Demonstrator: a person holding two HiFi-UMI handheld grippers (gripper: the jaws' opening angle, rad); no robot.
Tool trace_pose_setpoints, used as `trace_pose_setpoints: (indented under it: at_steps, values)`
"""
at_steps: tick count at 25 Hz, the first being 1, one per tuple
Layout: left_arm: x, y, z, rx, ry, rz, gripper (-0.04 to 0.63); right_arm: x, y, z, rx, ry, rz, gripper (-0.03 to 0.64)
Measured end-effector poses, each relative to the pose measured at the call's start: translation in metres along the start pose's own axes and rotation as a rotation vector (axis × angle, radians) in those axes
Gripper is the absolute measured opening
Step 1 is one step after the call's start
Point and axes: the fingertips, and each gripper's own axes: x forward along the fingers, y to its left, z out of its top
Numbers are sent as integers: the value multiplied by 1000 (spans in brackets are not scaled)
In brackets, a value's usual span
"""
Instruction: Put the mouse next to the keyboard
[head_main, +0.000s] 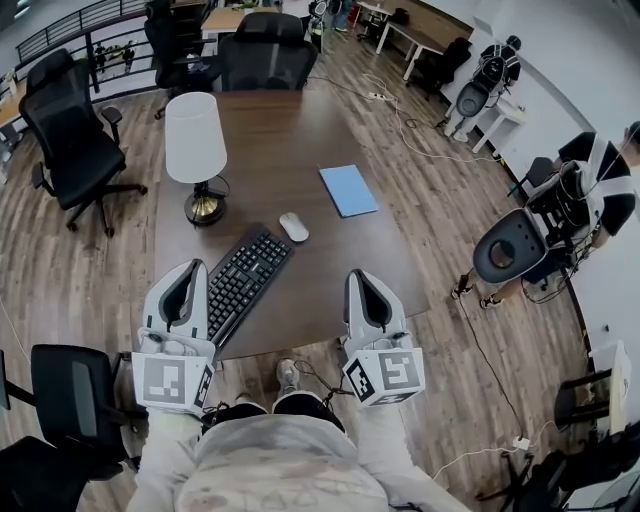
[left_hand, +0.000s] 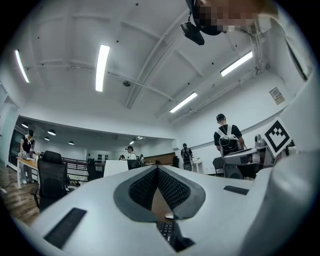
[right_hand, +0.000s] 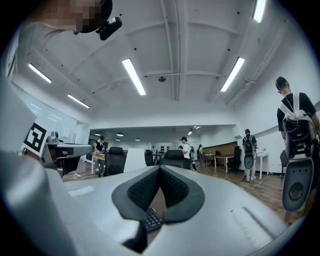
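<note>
A white mouse (head_main: 293, 227) lies on the brown table (head_main: 270, 140), just off the far right end of the black keyboard (head_main: 243, 279), which sits at a slant. Both grippers hover at the table's near edge, well short of the mouse. My left gripper (head_main: 193, 268) is over the keyboard's near left end, its jaws shut and empty. My right gripper (head_main: 358, 276) is to the keyboard's right, also shut on nothing. Through the left gripper (left_hand: 158, 170) pads I glimpse the mouse (left_hand: 170, 216) and some keys (left_hand: 164, 230). Below the right gripper (right_hand: 160, 169) pads a keyboard corner (right_hand: 152, 218) shows.
A lamp (head_main: 197, 150) with a white shade stands left of centre on the table. A blue notebook (head_main: 348, 190) lies beyond the mouse to the right. Black office chairs (head_main: 70, 140) ring the table. People stand in the room's background.
</note>
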Motion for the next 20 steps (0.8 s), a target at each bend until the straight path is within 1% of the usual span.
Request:
trace_pose_setpoints:
  at_steps: [9, 20]
  values:
    - [-4, -1, -1, 2, -3, -8, 5, -5, 7, 8, -17, -26, 10, 9]
    - [2, 2, -2, 1, -4, -16, 4, 1, 7, 12, -9, -42, 2, 9]
